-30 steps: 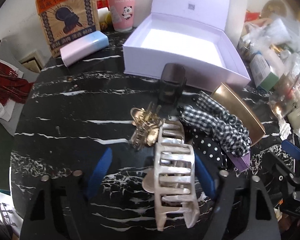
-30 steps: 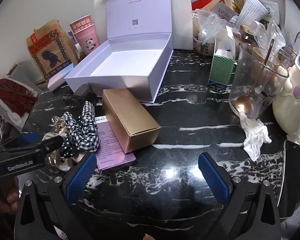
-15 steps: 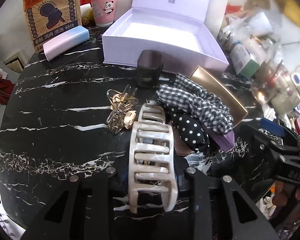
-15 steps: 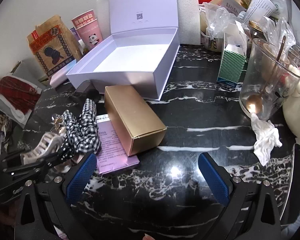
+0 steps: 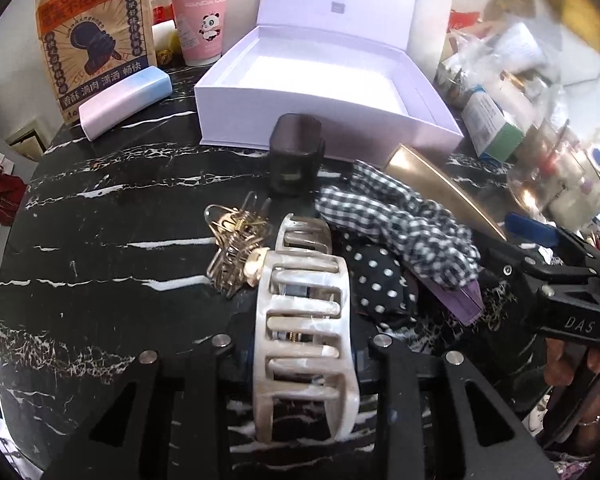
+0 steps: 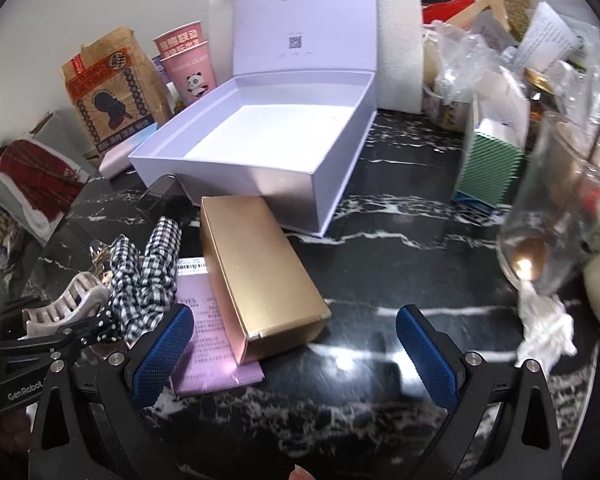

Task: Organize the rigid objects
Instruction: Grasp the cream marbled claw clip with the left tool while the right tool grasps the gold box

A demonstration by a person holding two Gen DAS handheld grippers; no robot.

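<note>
At lower centre of the left wrist view the left gripper (image 5: 304, 354) clamps the pearly claw clip (image 5: 302, 320), while in the right wrist view the right gripper (image 6: 296, 354) hangs wide open, empty, just below the gold box (image 6: 256, 280).

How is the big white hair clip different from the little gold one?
The white hair clip is bigger, pearly and chunky with wide slots; the gold hair clip is smaller, shiny and made of thin metal loops. The white one is pinched in the left hand-held gripper; the gold one lies free on the black marble table, right beside it. Both are claw clips for hair.
</note>
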